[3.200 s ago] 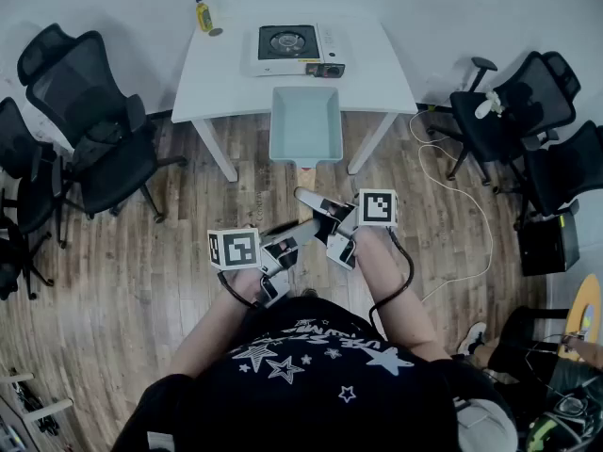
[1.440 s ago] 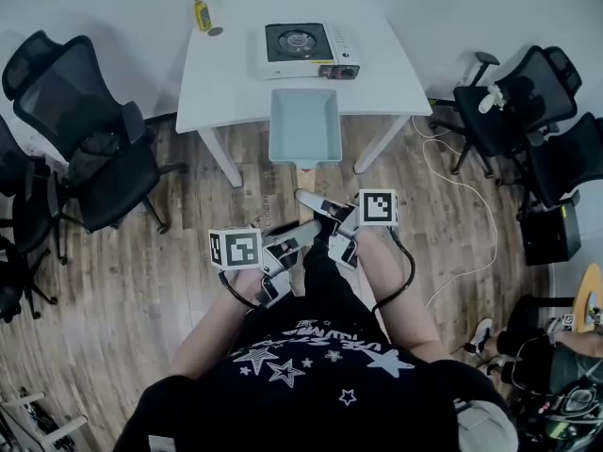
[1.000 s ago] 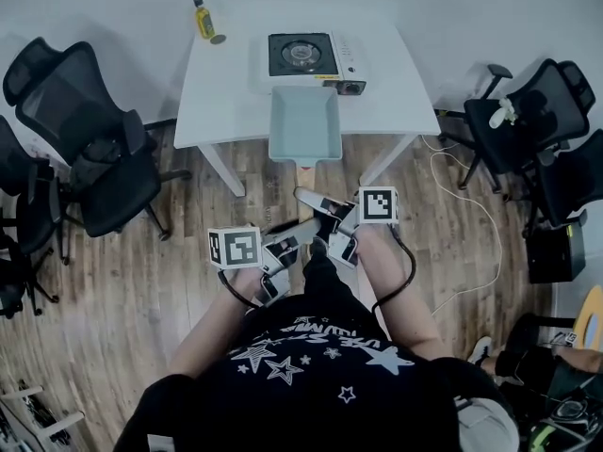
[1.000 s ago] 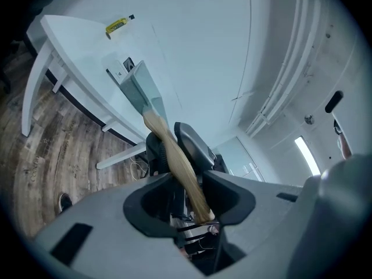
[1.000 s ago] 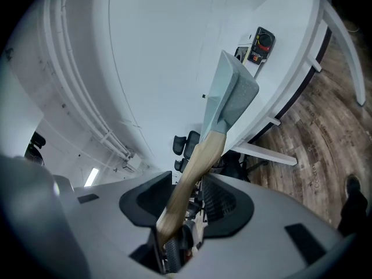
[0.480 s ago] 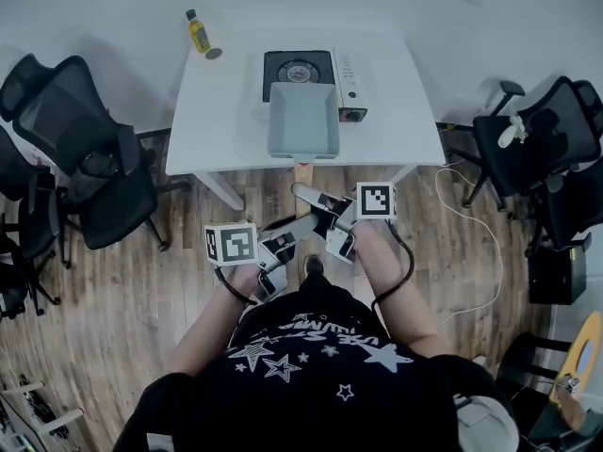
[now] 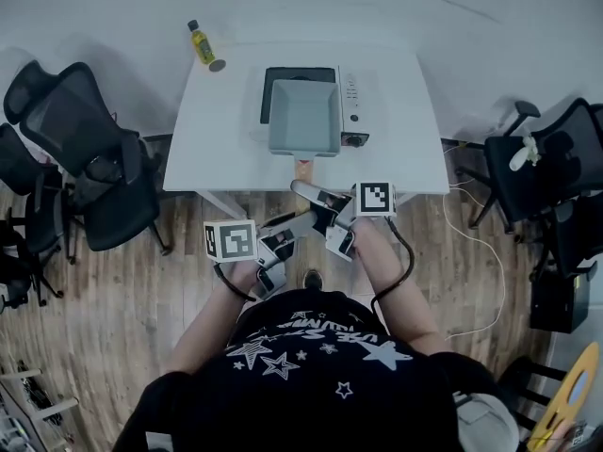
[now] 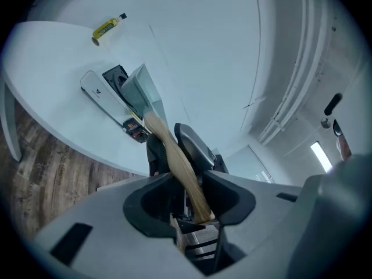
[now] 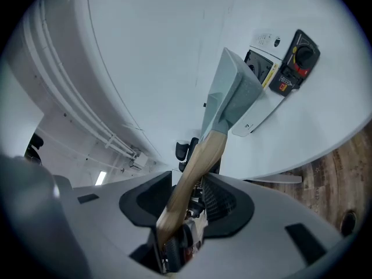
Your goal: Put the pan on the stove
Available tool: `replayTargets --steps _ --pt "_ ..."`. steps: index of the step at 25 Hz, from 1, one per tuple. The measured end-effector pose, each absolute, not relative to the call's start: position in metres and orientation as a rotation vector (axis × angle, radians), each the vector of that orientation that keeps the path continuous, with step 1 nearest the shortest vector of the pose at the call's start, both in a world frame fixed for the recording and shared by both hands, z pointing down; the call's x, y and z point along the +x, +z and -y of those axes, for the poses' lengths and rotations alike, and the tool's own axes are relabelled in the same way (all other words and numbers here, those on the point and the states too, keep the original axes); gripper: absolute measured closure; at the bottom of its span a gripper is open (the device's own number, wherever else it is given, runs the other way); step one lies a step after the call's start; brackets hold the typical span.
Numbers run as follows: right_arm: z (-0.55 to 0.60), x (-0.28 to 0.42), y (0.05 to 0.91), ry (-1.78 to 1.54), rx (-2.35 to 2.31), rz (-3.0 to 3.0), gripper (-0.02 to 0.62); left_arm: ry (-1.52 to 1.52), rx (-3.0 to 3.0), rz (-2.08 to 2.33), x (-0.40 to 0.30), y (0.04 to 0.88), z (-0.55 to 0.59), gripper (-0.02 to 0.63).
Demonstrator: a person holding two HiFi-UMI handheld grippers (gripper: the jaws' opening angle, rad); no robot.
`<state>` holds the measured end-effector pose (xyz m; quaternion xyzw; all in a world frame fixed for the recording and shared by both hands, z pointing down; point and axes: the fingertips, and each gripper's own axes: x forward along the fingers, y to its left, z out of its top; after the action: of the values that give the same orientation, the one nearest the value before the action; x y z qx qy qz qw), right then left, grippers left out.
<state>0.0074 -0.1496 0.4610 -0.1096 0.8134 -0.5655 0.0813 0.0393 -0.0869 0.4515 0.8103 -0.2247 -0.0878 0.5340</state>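
Observation:
A pale blue rectangular pan [image 7: 303, 116] is over the black-topped portable stove [image 7: 350, 111] on the white table [image 7: 221, 121]; whether it touches the stove I cannot tell. Its wooden handle [image 7: 302, 169] points back toward me. My left gripper [image 7: 290, 236] and right gripper [image 7: 320, 199] are both shut on that handle, side by side. In the left gripper view the handle [image 8: 174, 161] runs between the jaws up to the pan [image 8: 142, 92]. The right gripper view shows the handle [image 9: 197, 156] clamped, with the pan [image 9: 232, 92] above the stove [image 9: 282, 77].
A yellow bottle [image 7: 199, 43] stands at the table's far left corner, its cap beside it. Black office chairs flank the table at the left [image 7: 85, 139] and right [image 7: 551, 158]. I stand on wood floor [image 7: 113, 328] just short of the table's near edge.
I have stepped up to the table. The pan, held by both grippers, travelled from in front of the table's edge to over the stove.

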Motion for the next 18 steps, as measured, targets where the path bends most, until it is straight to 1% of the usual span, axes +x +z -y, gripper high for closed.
replayTargets --steps 6,11,18 --pt "0.194 0.007 0.465 -1.713 -0.255 -2.449 0.431 -0.234 1.906 0.588 0.043 0.456 0.133 0.451" --pt "0.192 0.009 0.468 -1.776 -0.254 -2.401 0.430 -0.221 1.911 0.610 0.044 0.456 0.134 0.451" --pt "0.212 0.001 0.472 -1.758 -0.291 -2.417 0.430 -0.199 1.902 0.572 0.036 0.463 0.152 0.451"
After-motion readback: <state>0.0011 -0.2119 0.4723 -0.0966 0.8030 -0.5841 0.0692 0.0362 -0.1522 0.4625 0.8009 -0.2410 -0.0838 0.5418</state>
